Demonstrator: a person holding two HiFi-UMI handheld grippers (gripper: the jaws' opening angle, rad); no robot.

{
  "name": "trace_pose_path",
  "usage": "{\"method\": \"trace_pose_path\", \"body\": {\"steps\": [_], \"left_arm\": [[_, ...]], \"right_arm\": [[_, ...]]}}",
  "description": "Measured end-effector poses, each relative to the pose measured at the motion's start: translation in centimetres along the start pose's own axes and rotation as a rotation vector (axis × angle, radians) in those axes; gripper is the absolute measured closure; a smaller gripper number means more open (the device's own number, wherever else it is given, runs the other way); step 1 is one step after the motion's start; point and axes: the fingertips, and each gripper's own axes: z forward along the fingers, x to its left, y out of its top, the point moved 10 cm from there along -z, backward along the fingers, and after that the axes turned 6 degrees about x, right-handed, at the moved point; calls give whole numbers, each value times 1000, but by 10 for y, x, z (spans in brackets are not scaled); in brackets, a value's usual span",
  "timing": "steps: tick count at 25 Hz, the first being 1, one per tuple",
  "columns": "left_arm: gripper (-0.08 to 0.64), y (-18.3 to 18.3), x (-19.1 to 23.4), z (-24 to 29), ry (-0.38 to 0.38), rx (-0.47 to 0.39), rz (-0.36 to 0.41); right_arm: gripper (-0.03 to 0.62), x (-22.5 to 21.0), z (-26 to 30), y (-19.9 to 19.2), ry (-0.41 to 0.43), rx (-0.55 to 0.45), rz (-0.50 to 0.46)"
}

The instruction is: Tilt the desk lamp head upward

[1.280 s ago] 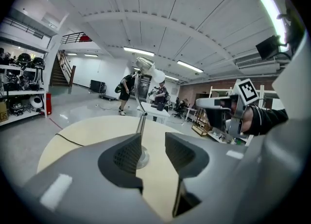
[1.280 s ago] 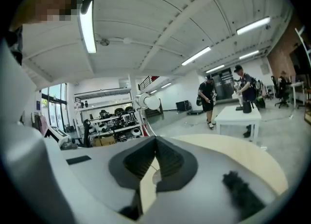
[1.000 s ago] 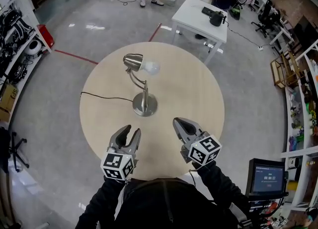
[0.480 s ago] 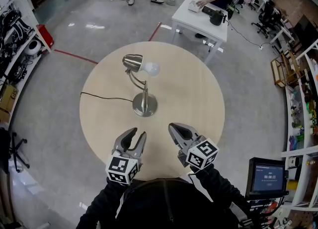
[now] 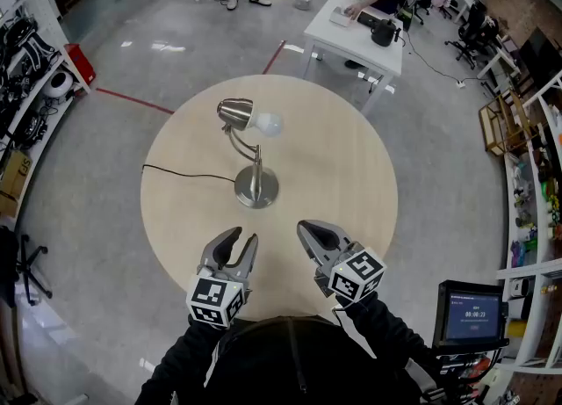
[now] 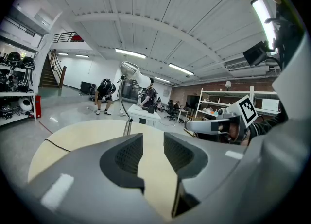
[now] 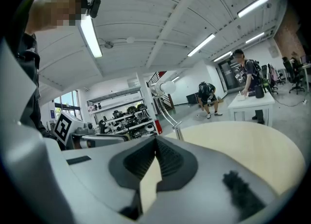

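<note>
Desk lamp [image 5: 255, 170] untouched | left gripper [image 5: 241, 236] jaws apart, empty, just narrowed | right gripper [image 5: 304, 228] closed

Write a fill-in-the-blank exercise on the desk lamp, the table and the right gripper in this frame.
1. The silver metal desk lamp stands on a light wooden table whose top is ____ in shape.
2. In the head view, the lamp's white bulb points toward the picture's ____.
3. The right gripper has its jaws ____, with nothing between them.
4. In the head view, the lamp's thin black cord runs off the table's ____ edge.

Missing words: round; right; shut; left.
</note>
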Motion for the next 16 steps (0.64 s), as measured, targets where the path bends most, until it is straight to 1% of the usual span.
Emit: {"method": "trace_pose_path", "body": {"steps": [16], "left_arm": [[420,-1,2,-3,6,2,-11]], "right_arm": [[588,2,2,2,-2,15,-28]]}}
